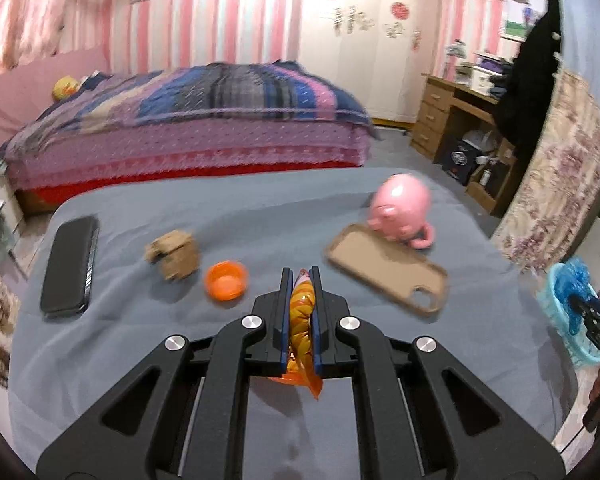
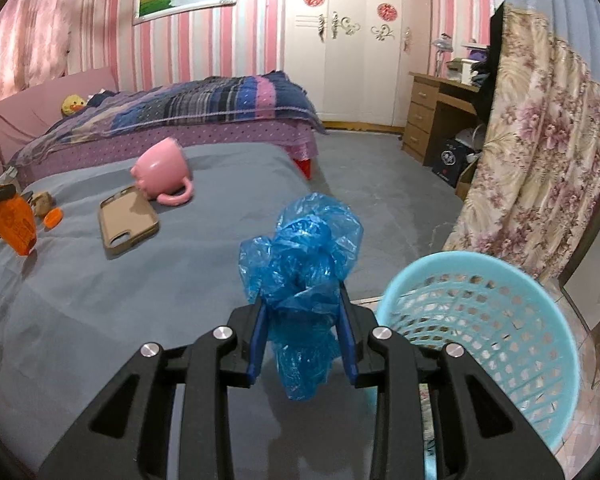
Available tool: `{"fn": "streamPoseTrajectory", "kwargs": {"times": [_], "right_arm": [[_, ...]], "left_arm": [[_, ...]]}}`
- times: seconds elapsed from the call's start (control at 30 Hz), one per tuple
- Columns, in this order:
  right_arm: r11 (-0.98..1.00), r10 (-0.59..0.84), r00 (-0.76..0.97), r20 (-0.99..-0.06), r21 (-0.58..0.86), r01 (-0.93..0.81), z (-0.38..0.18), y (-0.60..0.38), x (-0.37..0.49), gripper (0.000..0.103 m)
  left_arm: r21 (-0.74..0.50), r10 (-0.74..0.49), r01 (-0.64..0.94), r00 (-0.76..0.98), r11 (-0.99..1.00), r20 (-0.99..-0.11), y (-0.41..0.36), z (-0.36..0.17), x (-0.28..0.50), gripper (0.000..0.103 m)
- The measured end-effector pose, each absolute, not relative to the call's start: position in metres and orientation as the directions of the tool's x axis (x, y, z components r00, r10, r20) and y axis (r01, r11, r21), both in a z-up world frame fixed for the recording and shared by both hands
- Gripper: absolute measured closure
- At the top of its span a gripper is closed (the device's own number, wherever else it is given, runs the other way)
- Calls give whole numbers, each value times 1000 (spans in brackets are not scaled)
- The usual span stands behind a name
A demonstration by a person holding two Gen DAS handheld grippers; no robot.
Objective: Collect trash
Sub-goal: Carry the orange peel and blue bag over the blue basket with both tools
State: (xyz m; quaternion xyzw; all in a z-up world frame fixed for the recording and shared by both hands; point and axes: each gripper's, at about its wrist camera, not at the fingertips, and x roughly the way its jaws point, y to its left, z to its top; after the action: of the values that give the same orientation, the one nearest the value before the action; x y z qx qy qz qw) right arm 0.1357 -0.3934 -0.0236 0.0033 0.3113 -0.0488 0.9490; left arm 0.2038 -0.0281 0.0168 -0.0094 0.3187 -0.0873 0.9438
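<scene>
A big table (image 1: 140, 360) with a grey cloth fills the near part of the room, and a bed (image 1: 188, 136) with a purple and blue blanket stands behind it. A light blue basket (image 2: 540, 380) with holes in its wall sits just past the table's right edge, low on the floor.

On the cloth lie a black phone (image 1: 70, 264) at the left, a tan phone case (image 1: 388, 272) toward the right, and a pink pig mug (image 1: 402, 210) tipped on its side, touching the far end of the case. Near the middle sit a crumpled brown paper lump (image 1: 174, 254) and a small orange cap (image 1: 225, 280), close together.

The right gripper (image 2: 302, 320) has its fingers partly closed on a scrunched blue plastic bag (image 2: 300, 248), held up over the table edge beside the basket. The left gripper (image 1: 301, 308) has its fingers squeezed tight on a thin orange and yellow wrapper (image 1: 302, 312), held above the cloth, and the wrapper's tail hangs down below the fingers
</scene>
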Motion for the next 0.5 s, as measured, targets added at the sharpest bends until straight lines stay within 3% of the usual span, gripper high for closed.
{"fn": "streamPoseTrajectory", "kwargs": {"times": [0.2, 0.5], "right_arm": [[986, -148, 811, -566, -23, 164, -12, -437, 122, 72], [955, -262, 791, -553, -28, 297, -1, -511, 90, 72]], "left_arm": [[-13, -260, 308, 778, 951, -572, -110, 25, 190, 97], [-30, -438, 505, 716, 863, -543, -241, 39, 166, 97]]}}
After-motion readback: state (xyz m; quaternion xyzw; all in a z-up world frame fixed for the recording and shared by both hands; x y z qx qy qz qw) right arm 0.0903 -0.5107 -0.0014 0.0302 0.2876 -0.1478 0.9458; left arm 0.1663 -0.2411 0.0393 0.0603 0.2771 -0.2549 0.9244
